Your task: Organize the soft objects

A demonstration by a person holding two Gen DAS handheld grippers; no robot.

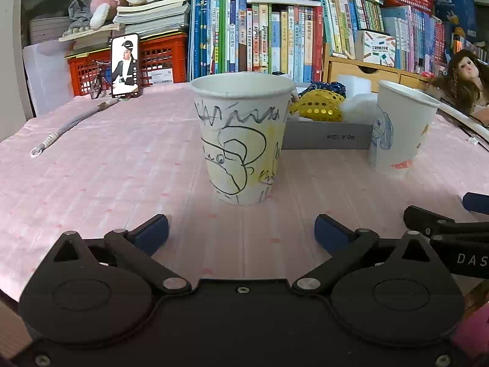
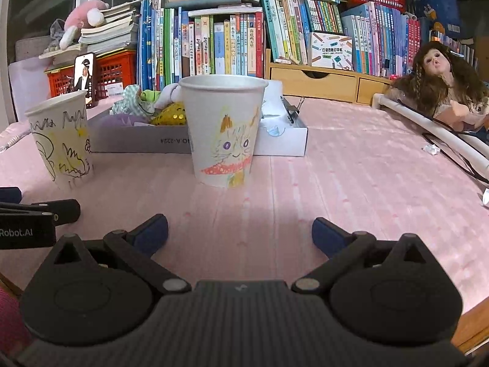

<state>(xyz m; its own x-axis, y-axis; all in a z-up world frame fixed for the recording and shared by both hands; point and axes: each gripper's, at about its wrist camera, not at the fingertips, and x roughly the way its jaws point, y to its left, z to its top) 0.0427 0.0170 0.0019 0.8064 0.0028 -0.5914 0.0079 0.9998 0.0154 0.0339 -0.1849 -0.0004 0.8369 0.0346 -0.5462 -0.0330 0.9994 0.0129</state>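
Both our grippers hover low over the pink-clothed counter (image 2: 351,165), fingers spread wide and holding nothing: left gripper (image 1: 241,229) faces the scribbled cup (image 1: 241,140), right gripper (image 2: 240,231) faces the cat cup (image 2: 224,131). The soft things, a yellow sequinned piece (image 2: 169,117), a green-checked cloth (image 2: 131,102) and some white foam (image 1: 357,107), lie in the grey box (image 2: 137,140) at 12 o'clock behind the cups. Whether they are sorted already or waiting to go into cups, we cannot tell; neither cup's inside shows. For any grasp, we would come in from above the box rim, pinch a fold lightly, and keep wrists clear of the cups, which look easy to tip.
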